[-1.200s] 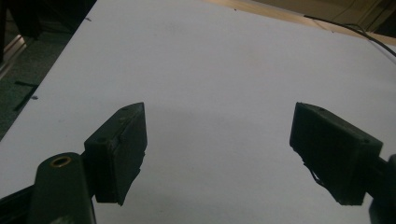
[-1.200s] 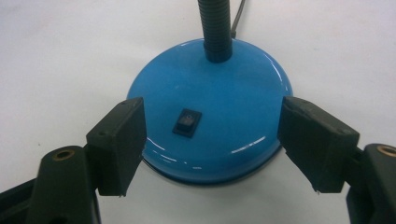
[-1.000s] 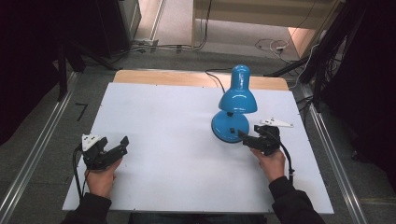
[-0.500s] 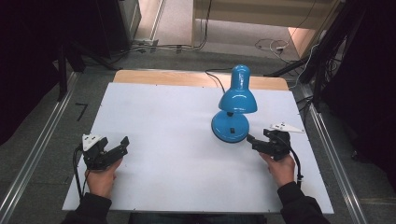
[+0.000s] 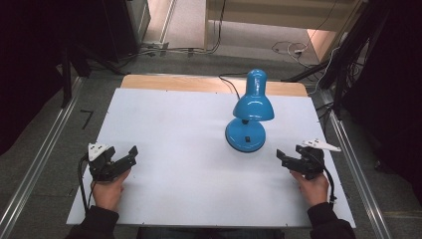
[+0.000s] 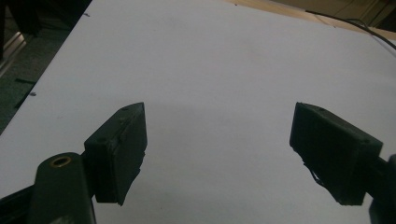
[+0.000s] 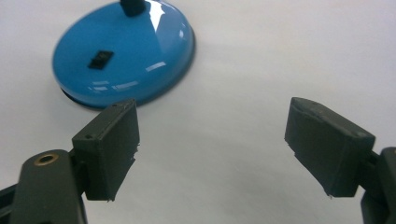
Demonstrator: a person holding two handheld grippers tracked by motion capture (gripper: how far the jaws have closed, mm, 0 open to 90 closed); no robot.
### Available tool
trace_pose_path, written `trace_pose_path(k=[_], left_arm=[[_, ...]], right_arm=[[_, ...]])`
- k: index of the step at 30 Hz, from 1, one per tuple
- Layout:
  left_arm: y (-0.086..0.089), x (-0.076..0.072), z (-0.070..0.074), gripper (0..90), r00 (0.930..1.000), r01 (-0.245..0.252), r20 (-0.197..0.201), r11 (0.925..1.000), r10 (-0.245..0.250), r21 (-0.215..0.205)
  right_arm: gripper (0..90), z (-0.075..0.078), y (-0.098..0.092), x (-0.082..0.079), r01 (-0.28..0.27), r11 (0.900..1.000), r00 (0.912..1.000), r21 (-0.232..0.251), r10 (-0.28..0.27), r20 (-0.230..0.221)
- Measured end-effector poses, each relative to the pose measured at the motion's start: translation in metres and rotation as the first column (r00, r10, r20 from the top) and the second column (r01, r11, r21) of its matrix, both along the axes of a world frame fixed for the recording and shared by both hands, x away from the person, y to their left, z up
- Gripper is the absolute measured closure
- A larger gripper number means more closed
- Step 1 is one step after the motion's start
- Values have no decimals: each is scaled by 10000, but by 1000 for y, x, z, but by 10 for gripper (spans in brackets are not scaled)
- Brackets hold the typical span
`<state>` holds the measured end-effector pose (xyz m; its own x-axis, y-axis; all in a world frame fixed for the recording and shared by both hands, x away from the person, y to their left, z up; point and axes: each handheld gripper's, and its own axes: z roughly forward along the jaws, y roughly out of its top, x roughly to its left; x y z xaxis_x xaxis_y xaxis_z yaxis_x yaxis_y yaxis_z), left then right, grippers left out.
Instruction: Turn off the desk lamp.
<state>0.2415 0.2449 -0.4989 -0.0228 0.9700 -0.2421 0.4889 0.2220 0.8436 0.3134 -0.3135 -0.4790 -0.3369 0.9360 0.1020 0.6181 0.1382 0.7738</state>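
A blue lamp stands right of centre in the high view on the white table, its shade running toward the frame's top, round base nearest. The left gripper and right gripper, lower corners, both gape, holding nothing.

Glossy blue lamp (black switch on base); white table; black grippers.

Lab: aluminium rig rails, floor cables, white test table.
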Motion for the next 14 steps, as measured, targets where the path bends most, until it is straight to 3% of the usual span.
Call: trace_pose_path(k=[6, 10, 14], left_arm=[[-1, 1, -2, 195, 9992, -12, -396, 9999, 19, 167], [-2, 4, -6, 193, 9958, 110, -908, 9995, -84, 281], [-7, 9, -13, 141, 9814, 552, -1873, 9963, -420, 658]], right_arm=[[147, -7, -26, -13, 610, 9980, 9978, -162, -614, -244], [115, -17, -46, -21, 1228, 9898, 9897, -720, -1275, -644], [90, -22, -56, -23, 1564, 9853, 9808, -685, -1631, -1066]])
